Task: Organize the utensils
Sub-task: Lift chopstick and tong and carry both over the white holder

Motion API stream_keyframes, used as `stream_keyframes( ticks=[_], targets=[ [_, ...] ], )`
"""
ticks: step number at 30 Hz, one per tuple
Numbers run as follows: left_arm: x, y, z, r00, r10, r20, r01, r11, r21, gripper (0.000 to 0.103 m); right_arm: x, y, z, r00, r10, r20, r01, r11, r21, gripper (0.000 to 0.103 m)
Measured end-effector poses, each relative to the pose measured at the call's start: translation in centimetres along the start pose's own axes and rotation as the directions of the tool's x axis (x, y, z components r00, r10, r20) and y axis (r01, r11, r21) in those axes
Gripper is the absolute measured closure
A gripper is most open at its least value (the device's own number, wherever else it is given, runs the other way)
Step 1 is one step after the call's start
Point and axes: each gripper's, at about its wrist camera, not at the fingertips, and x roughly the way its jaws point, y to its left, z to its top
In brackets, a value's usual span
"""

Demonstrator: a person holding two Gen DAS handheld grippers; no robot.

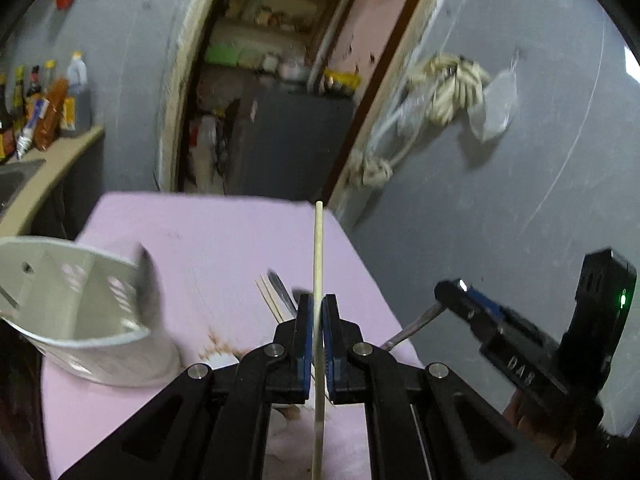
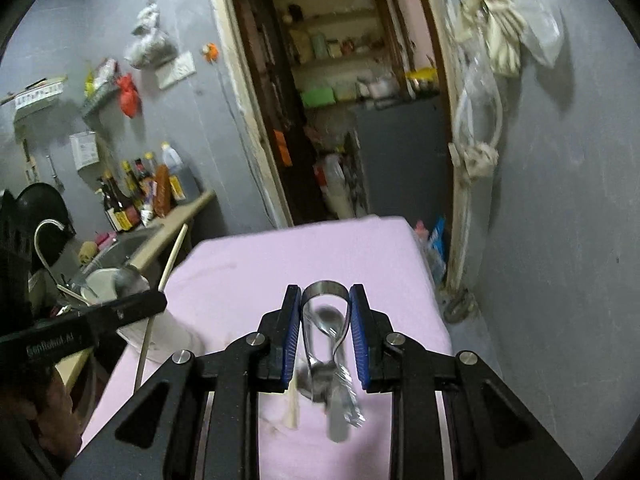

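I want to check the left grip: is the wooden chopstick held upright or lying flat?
Upright. The chopstick stands vertical, pinched between the closed fingers of the left gripper, its top end well above the pink table.

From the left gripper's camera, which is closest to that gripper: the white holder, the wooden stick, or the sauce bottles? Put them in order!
1. Wooden stick: clamped between the fingers of the left gripper, standing upright.
2. White holder: on the pink cloth, to the left.
3. Sauce bottles: far left, back on the counter by the wall.

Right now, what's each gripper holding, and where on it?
Left gripper is shut on a chopstick, gripped mid-length. Right gripper is shut on metal tongs, near their looped end.
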Motion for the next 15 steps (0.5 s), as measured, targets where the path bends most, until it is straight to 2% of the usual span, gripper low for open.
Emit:
stream_keyframes(
  ticks=[7, 15],
  targets=[
    [-5.6, 3.5, 3.1, 0.991, 0.027, 0.130, -0.019, 0.998, -0.063, 0.098, -1.6, 5.8, 2.9, 0.997, 0.048, 0.052, -0.045, 0.997, -0.066, 0.082],
    [-11.6, 9.1, 7.5, 0.959, 0.074, 0.274, -0.036, 0.990, -0.140, 0.098, -3.0, 11.8, 7.2, 0.988, 0.108, 0.112, -0.096, 0.990, -0.104, 0.082]
  ],
)
